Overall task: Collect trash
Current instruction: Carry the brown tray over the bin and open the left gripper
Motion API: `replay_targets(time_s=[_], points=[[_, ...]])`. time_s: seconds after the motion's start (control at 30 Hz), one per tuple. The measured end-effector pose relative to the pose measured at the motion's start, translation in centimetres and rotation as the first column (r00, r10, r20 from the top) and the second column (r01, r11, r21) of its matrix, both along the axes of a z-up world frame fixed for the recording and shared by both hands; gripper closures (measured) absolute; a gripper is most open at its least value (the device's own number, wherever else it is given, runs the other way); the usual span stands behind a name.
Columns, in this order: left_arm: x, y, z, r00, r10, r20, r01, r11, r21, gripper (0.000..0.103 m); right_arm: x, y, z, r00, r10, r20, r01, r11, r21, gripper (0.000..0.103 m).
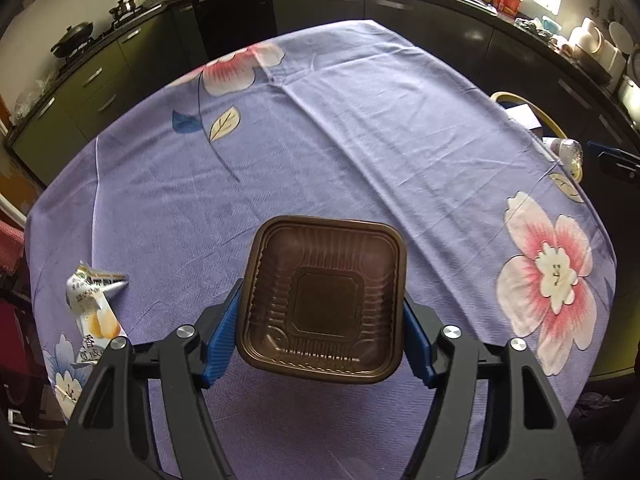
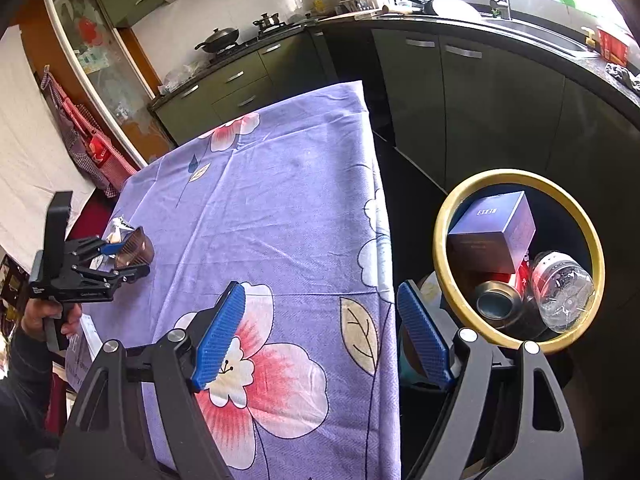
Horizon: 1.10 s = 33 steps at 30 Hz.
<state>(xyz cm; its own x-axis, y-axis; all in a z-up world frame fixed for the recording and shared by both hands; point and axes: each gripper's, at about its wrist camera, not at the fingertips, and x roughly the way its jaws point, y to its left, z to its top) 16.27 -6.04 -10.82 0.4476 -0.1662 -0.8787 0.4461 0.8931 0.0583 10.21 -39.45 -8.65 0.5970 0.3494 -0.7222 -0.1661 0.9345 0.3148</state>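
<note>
The left gripper [image 1: 320, 312] clamps the brown plastic tray [image 1: 322, 300] by its sides, lifted off the floral tablecloth [image 1: 340, 152] for carrying. The right gripper [image 2: 320, 336] hangs wide open, empty, beside the gold-rimmed bin [image 2: 440, 280]; a snack wrapper [image 1: 94, 304] awaits.

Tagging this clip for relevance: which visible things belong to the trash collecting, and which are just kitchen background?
Job:
brown plastic tray held in left gripper
torn snack wrapper
gold-rimmed bin holding box, can, plastic bottle
open right gripper

Background:
floral tablecloth
wok
dish rack
</note>
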Motion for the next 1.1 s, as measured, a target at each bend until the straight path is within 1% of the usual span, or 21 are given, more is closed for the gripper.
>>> replay_targets(time_s=[0.1,0.27,0.37,0.5,0.63,0.67,0.8,0.9,0.97,1.03,1.1], points=[[-0.5,-1.5,1.5,0.999,-0.036,0.022,0.036,0.999,0.002,0.037,-0.2,0.1,-0.1,1.000,0.007,0.001,-0.007,1.000,-0.006,0.025],[-0.9,-6.0,4.1,0.990,-0.138,0.040,0.139,0.990,-0.007,0.036,-0.6,-0.3,-0.2,1.000,0.007,0.009,-0.007,1.000,-0.014,0.025],[-0.6,-9.8,5.0,0.979,-0.202,0.029,0.203,0.979,-0.018,0.036,-1.1,-1.2,0.1,1.000,-0.015,0.026,0.015,0.999,-0.035,0.025],[0.6,-15.8,5.3,0.957,-0.290,0.008,0.290,0.957,-0.016,0.036,-2.2,-3.9,0.9,0.996,-0.073,0.054,0.076,0.996,-0.050,0.025],[2.0,-23.1,4.8,0.920,-0.392,-0.019,0.392,0.920,-0.014,0.036,-3.4,-6.9,1.6,0.988,-0.139,0.073,0.144,0.988,-0.063,0.025],[2.4,-24.3,4.7,0.913,-0.407,-0.026,0.407,0.913,-0.017,0.036,-3.6,-7.7,1.6,0.985,-0.154,0.074,0.159,0.985,-0.068,0.025],[3.9,-30.7,3.3,0.874,-0.479,-0.087,0.476,0.878,-0.048,0.036,-4.3,-10.3,1.7,0.975,-0.208,0.077,0.215,0.973,-0.088,0.025],[5.1,-35.0,2.1,0.850,-0.512,-0.126,0.508,0.859,-0.064,0.036,-5.0,-12.3,2.0,0.963,-0.255,0.087,0.261,0.962,-0.077,0.025],[5.7,-37.3,1.3,0.837,-0.525,-0.155,0.519,0.851,-0.080,0.036,-5.5,-13.7,2.3,0.954,-0.284,0.098,0.291,0.954,-0.067,0.025],[6.9,-40.1,0.4,0.826,-0.529,-0.194,0.519,0.848,-0.105,0.036,-5.8,-14.6,2.5,0.949,-0.299,0.104,0.307,0.950,-0.062,0.025],[7.4,-41.8,-0.4,0.817,-0.534,-0.218,0.522,0.845,-0.116,0.036,-6.2,-15.1,2.8,0.947,-0.304,0.106,0.312,0.948,-0.062,0.025]])
